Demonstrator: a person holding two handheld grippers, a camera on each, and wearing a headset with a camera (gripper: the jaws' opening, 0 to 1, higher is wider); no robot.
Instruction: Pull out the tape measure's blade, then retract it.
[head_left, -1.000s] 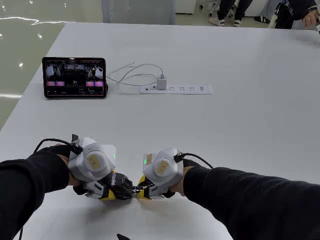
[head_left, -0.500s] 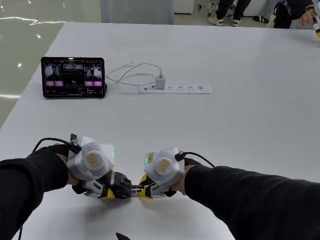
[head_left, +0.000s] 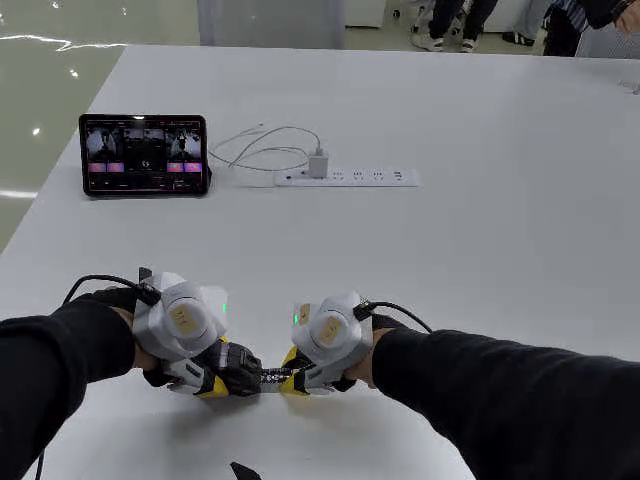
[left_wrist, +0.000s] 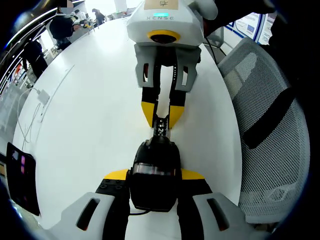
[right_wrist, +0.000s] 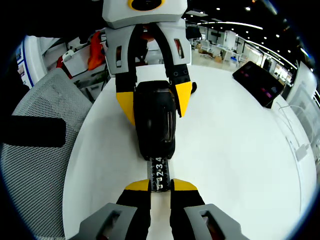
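By the counter's (head_left: 470, 250) near edge, the left gripper (head_left: 226, 382) has its jaws clamped on the black tape measure (head_left: 241, 368). The right gripper's (head_left: 291, 384) jaws pinch its short drawn blade (head_left: 272, 378). Farther back lie a power strip (head_left: 347, 177) and a tablet (head_left: 145, 153).

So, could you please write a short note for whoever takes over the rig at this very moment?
Grippers: the left gripper is shut on the black tape measure case; the right gripper faces it, shut on the blade near its tip.
Place: both are at the near edge of the white table.
Done: a short length of blade is out, with the first numbers showing.
Left: draw the blade out further, then let it retract.
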